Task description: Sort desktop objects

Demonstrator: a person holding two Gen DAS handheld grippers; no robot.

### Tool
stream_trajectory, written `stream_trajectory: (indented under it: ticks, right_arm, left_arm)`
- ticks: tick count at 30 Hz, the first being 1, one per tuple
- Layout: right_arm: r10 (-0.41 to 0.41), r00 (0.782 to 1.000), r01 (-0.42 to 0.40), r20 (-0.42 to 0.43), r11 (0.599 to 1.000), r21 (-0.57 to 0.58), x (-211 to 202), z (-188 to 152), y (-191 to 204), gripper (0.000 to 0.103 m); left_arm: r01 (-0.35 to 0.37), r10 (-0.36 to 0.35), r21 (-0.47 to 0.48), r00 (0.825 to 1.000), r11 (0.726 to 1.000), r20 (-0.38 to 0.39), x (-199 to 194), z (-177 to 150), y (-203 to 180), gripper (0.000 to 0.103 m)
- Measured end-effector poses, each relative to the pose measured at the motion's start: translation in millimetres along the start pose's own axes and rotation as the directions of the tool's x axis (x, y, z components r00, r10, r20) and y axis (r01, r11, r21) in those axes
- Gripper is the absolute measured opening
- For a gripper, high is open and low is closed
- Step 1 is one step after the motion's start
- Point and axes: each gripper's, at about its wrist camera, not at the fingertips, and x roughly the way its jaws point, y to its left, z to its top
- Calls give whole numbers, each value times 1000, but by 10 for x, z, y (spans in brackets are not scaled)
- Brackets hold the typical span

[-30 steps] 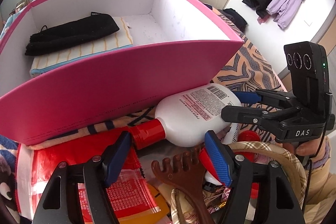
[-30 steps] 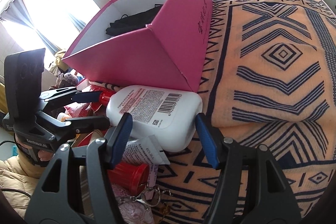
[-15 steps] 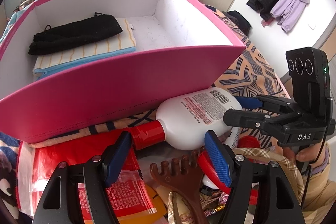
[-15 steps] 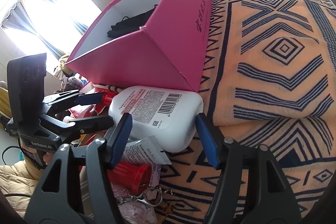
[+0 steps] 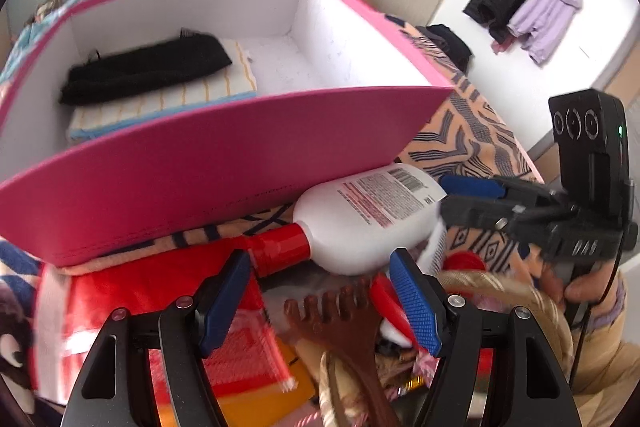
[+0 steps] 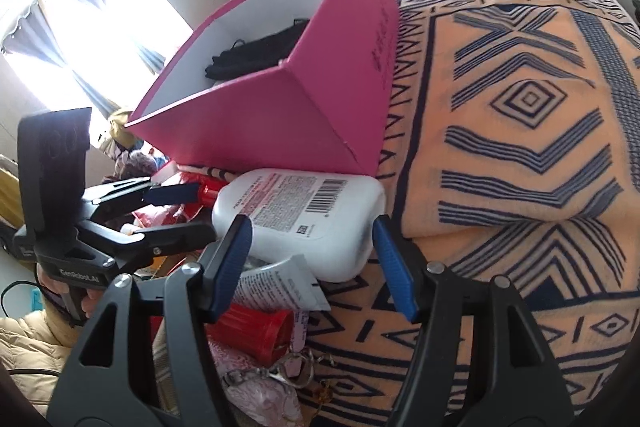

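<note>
Right gripper (image 6: 310,259) is hovering spread around the white bottle's (image 6: 304,219) base, pads not touching; left gripper (image 5: 318,301) is gaping near its red cap (image 5: 280,253).

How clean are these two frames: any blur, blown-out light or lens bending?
Left wrist: the red bag and comb are smeared by blur, and the pink box edge bows from the fisheye. Right wrist: sharper, but the window is blown out white.

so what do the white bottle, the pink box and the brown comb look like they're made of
white bottle: probably plastic, smooth matte body, glossy red cap, printed label. pink box: looks like stiff card, matte pink outside, white inside, crisp folded corners. brown comb: wood or brown plastic; too blurred to tell.
</note>
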Motion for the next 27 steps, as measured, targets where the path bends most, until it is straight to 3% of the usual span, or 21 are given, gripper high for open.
stream_trajectory:
  ticks: [8, 18, 27]
  right_arm:
    - [81, 996, -76, 37, 989, -127, -521, -218, 290, 65]
    - [6, 998, 6, 67, 984, -180, -950, -709, 444, 65]
    - [-10, 1000, 7, -9, 946, -325, -909, -1255, 914, 65]
  left_arm:
    - [46, -46, 81, 999, 996, -5, -358, -338, -40, 73]
    - [49, -53, 84, 998, 995, 43, -744, -866, -8, 73]
    - [39, -49, 113, 995, 993, 87, -841, -1171, -149, 73]
